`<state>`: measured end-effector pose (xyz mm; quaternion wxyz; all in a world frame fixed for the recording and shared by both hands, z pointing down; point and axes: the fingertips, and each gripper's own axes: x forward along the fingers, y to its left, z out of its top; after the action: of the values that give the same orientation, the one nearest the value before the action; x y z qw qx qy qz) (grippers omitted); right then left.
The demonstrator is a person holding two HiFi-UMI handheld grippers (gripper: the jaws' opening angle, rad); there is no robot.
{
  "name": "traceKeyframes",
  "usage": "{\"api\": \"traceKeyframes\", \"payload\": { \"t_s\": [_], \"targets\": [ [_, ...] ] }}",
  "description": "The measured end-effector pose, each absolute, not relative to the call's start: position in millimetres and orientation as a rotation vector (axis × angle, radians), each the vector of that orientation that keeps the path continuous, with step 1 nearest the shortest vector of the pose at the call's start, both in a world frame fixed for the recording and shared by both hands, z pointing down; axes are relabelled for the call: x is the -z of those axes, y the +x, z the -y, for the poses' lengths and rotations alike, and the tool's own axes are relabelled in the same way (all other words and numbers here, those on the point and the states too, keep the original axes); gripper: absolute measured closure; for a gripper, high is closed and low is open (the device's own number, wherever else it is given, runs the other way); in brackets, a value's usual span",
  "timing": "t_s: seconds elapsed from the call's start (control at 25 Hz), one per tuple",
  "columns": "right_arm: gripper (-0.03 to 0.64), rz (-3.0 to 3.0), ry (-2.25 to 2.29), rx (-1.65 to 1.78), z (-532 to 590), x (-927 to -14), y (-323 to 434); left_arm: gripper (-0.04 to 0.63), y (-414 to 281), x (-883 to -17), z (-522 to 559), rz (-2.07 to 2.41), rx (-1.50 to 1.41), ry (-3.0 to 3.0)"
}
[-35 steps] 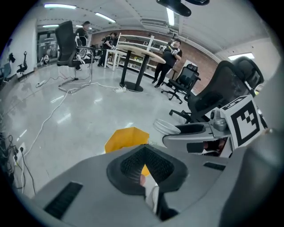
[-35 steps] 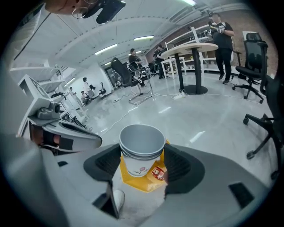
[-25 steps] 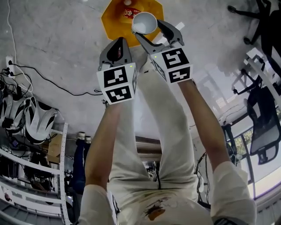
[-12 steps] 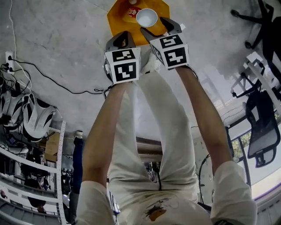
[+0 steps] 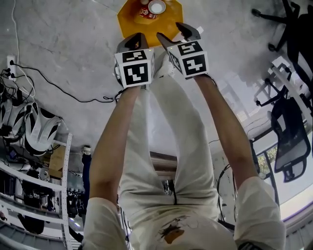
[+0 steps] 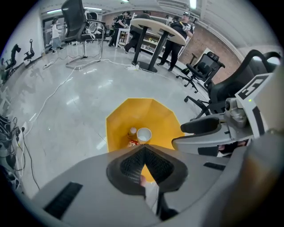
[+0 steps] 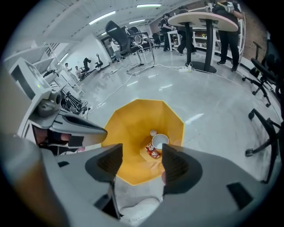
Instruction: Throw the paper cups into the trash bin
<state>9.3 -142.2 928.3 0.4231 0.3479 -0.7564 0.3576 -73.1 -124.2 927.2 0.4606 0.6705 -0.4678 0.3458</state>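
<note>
Cup, likely light and crushable, best pinched at rim, lies in bin; right gripper fingers released, just narrowing, empty; left gripper fingers clenched

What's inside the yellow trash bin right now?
The yellow bin holds a white paper cup, mouth up, beside a red printed packet and a small bottle. Anything beneath them is covered.

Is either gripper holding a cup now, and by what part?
Nothing. The right gripper is open, empty, its jaws just closed slightly; the left gripper is shut on nothing. The paper cup lies in the bin.
</note>
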Motion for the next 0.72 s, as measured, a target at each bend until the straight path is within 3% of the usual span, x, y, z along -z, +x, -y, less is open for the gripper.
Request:
{"api": "traceKeyframes", "payload": {
  "t_s": [0.2,0.36,0.72],
  "targets": [
    [0.423,1.926,0.891,-0.870,142.2,-888.2,3.8,0.589,-71.5,-886.6,134.2,1.145,-0.841,1.699],
    [0.548,1.964,0.948,-0.859,146.5,-836.3,7.2,0.590,-72.2,-845.2,146.0,1.173,-0.829,1.717],
    [0.583,2.034,0.949,-0.882,132.6,-695.8,11.2,0.590,-81.2,-703.9,148.4,1.234,-0.738,1.693]
  ]
}}
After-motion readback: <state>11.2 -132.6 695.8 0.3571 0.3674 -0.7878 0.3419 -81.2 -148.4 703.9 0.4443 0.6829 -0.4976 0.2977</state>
